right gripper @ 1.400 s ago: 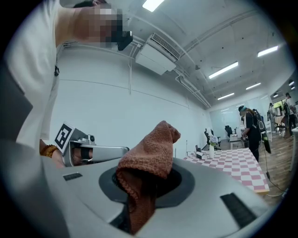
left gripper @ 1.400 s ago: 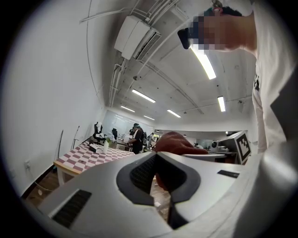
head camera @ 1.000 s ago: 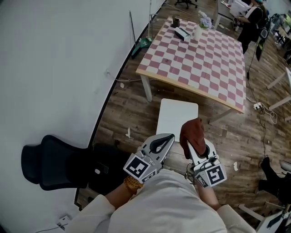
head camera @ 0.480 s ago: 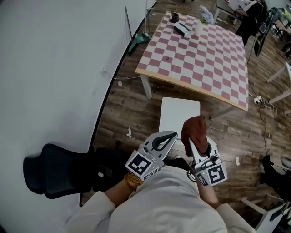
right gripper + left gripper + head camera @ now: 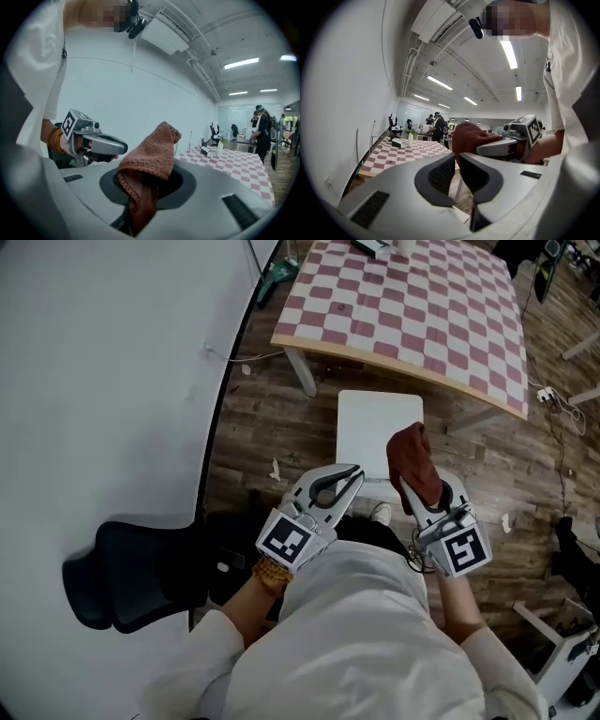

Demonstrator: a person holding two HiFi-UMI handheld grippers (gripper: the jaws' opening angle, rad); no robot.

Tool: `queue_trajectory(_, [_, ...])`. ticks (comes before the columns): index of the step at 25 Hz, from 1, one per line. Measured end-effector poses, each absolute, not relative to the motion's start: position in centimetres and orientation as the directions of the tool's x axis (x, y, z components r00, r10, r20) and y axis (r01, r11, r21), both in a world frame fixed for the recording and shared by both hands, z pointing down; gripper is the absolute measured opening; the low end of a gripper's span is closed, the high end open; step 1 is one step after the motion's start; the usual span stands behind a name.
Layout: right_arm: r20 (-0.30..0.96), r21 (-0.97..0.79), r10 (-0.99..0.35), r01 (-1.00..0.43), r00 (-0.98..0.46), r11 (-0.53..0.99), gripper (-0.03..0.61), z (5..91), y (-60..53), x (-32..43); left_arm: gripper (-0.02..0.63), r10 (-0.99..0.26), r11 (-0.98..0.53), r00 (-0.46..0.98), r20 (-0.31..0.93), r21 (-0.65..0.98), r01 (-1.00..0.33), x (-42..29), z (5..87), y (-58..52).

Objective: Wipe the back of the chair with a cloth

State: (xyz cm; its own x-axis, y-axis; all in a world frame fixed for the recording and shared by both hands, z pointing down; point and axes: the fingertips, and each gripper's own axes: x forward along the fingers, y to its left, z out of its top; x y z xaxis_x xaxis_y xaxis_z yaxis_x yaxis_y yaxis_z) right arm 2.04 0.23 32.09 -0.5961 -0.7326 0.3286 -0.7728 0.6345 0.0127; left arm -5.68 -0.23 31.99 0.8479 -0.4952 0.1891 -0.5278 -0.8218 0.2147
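Left gripper view alone shows left fingers (image 5: 440, 174) just opening, empty; right fingers (image 5: 180, 186) clamp cloth (image 5: 150, 157).

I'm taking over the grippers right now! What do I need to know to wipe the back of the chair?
Left gripper: its jaws have just been opening. They are a little apart, with nothing between them.
Right gripper: shut on the brown cloth, which sticks up out of the jaws.
Black chair: on the floor by the white wall, on your left. The cloth is not touching it.
Done: the cloth is gripped.
Left: carry the cloth over to the chair's back and wipe it. None of the wiping has begun.
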Motion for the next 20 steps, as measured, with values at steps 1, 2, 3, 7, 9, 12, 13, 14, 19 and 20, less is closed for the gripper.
queue_trajectory(1, [0.375, 0.015, -0.706, -0.758, -0.601, 0.653, 0.083, 33.1, 0.1, 2.0, 0.056, -0.481, -0.833, 0.852, 0.209, 0.196, -0.518, -5.7, 32.8, -0.2])
queue_trajectory(2, [0.409, 0.030, -0.681, -0.737, -0.607, 0.675, 0.083, 34.0, -0.1, 1.9, 0.068, -0.460, -0.852, 0.859, 0.225, 0.160, -0.498, -5.7, 33.8, -0.1])
queue_trajectory(3, [0.435, 0.061, -0.658, -0.709, -0.615, 0.703, 0.083, 34.9, -0.4, 1.8, 0.082, -0.431, -0.876, 0.869, 0.244, 0.118, -0.467, -5.5, 34.8, 0.1])
queue_trajectory(7, [0.570, 0.222, -0.525, -0.496, -0.632, 0.839, 0.083, 39.8, -0.8, 0.8, 0.164, -0.283, -0.940, 0.872, 0.400, 0.065, -0.335, -5.2, 39.9, 1.9])
queue_trajectory(9, [0.656, 0.224, -0.426, -0.378, -0.624, 0.898, 0.083, 42.6, -0.7, 0.3, 0.172, -0.231, -0.955, 0.835, 0.499, 0.046, -0.292, -5.4, 42.8, 2.7])
queue_trajectory(12, [0.743, 0.183, -0.293, -0.239, -0.602, 0.954, 0.083, 46.4, -0.6, -0.6, 0.172, -0.183, -0.973, 0.754, 0.631, -0.010, -0.228, -5.6, 46.9, 3.4])
queue_trajectory(13, [0.768, 0.167, -0.252, -0.195, -0.589, 0.966, 0.083, 47.7, -0.6, -0.9, 0.172, -0.167, -0.978, 0.726, 0.667, -0.021, -0.206, -5.7, 48.1, 3.5])
queue_trajectory(14, [0.793, 0.150, -0.210, -0.151, -0.573, 0.977, 0.083, 49.1, -0.6, -1.1, 0.172, -0.150, -0.983, 0.700, 0.698, -0.027, -0.184, -5.7, 49.2, 3.7])
queue_trajectory(19, [0.881, 0.033, -0.008, 0.045, -0.474, 0.998, 0.083, 56.5, -0.4, -1.9, 0.173, -0.066, -0.997, 0.580, 0.812, -0.030, -0.072, -5.5, 53.3, 4.5])
queue_trajectory(20, [0.890, 0.006, 0.029, 0.076, -0.456, 0.997, 0.083, 57.9, -0.3, -2.1, 0.173, -0.053, -0.998, 0.557, 0.829, -0.028, -0.053, -5.6, 53.9, 4.6])
